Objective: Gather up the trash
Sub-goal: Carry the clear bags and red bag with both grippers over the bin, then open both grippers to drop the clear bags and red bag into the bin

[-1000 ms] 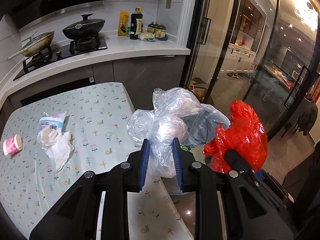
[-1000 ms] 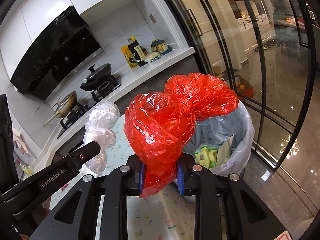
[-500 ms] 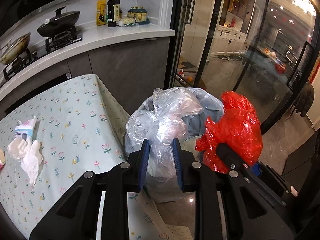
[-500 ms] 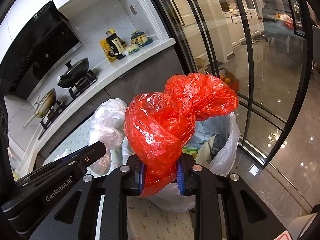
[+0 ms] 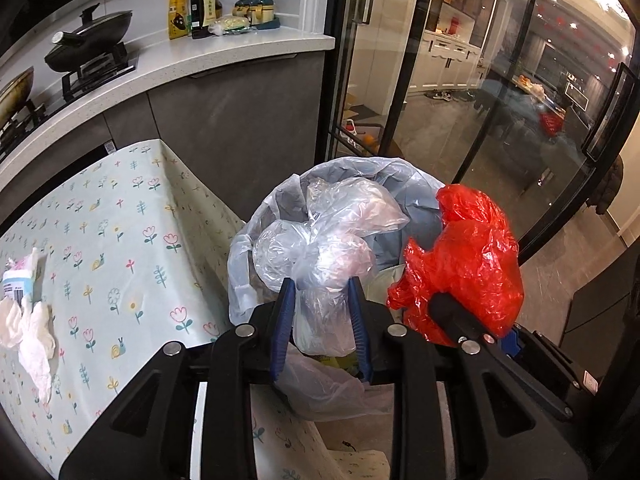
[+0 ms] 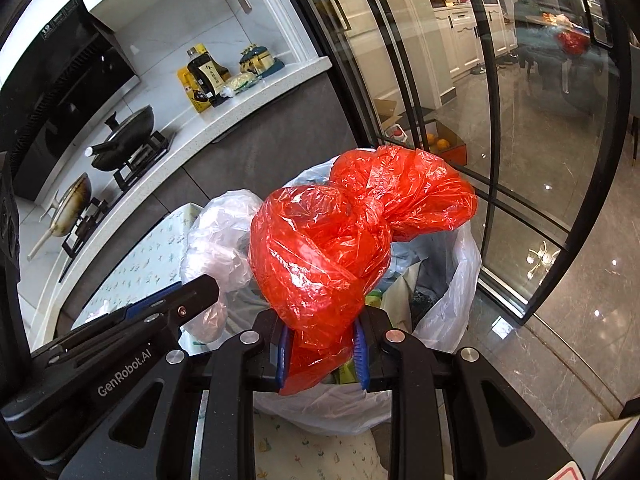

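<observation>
My left gripper (image 5: 322, 312) is shut on a crumpled clear plastic bag (image 5: 320, 240) and holds it over the trash bin (image 5: 416, 196), which has a pale liner. My right gripper (image 6: 320, 340) is shut on a crumpled red plastic bag (image 6: 340, 236), also over the bin (image 6: 456, 296). The red bag (image 5: 464, 264) shows to the right in the left wrist view; the clear bag (image 6: 216, 240) shows to the left in the right wrist view. Trash lies inside the bin. White tissues (image 5: 32, 332) and a small packet (image 5: 16, 280) lie on the table.
The table with a flower-print cloth (image 5: 120, 240) stands left of the bin. A kitchen counter (image 5: 224, 52) with a stove, pans and bottles runs behind. Glass sliding doors (image 5: 460, 100) stand to the right over a glossy floor.
Both grippers moved right off the table with their bags and now hold them above the bin's opening. The table and tissues slid left in view.
</observation>
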`<state>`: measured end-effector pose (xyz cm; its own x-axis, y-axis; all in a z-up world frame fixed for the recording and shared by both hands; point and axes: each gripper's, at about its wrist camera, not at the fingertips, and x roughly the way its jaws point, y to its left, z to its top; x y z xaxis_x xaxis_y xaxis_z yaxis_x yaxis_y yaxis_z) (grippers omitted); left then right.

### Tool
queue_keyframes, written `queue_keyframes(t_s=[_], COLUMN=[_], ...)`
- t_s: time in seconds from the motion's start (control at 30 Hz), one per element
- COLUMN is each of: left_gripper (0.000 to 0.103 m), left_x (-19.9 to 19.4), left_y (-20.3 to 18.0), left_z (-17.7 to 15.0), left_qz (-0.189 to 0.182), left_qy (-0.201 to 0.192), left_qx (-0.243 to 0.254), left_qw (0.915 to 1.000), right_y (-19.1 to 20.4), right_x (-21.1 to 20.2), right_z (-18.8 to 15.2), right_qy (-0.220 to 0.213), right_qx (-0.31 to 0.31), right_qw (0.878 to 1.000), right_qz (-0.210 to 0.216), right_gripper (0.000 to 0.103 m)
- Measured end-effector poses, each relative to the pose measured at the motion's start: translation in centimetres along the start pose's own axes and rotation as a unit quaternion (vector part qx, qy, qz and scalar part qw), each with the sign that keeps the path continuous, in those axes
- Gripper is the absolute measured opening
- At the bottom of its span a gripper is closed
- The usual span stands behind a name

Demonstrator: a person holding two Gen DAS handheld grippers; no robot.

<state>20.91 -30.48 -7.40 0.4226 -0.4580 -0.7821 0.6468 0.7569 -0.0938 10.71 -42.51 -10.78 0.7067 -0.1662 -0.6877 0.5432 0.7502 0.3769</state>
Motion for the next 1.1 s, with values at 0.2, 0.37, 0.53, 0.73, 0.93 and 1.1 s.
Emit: queue_keyframes(t_s=[0.2, 0.37, 0.53, 0.73, 0.93, 1.1], left_gripper=[0.063, 0.078, 0.079, 0.081, 0.081, 0.081], left_x=[0.0, -1.0, -2.0, -4.1, -5.6, -7.2], left_y=[1.3, 1.9, 2.5, 4.6, 6.8, 8.6], left_z=[0.0, 0.1, 0.0, -0.6, -1.5, -2.0], left_qz=[0.007, 0.005, 0.011, 0.018, 0.037, 0.051], left_qy=[-0.005, -0.021, -0.031, -0.046, -0.056, -0.065], left_qx=[-0.023, -0.036, -0.041, -0.067, -0.085, -0.099], left_qw=[0.9997, 0.9991, 0.9986, 0.9965, 0.9941, 0.9916], right_y=[-0.3, 0.0, 0.9, 1.9, 3.2, 5.2], right_x=[0.3, 0.1, -0.4, -1.4, -2.1, -3.5], right_z=[0.3, 0.3, 0.2, 0.1, 0.4, -0.3], right_qy=[-0.001, -0.006, -0.010, -0.022, -0.031, -0.035], right_qx=[0.008, 0.006, -0.008, -0.016, -0.020, -0.036], right_qw=[1.000, 1.000, 1.000, 1.000, 0.999, 0.999], right_qz=[-0.010, -0.011, -0.008, 0.001, 0.006, 0.020], right_gripper=[0.031, 0.040, 0.044, 0.056, 0.063, 0.063])
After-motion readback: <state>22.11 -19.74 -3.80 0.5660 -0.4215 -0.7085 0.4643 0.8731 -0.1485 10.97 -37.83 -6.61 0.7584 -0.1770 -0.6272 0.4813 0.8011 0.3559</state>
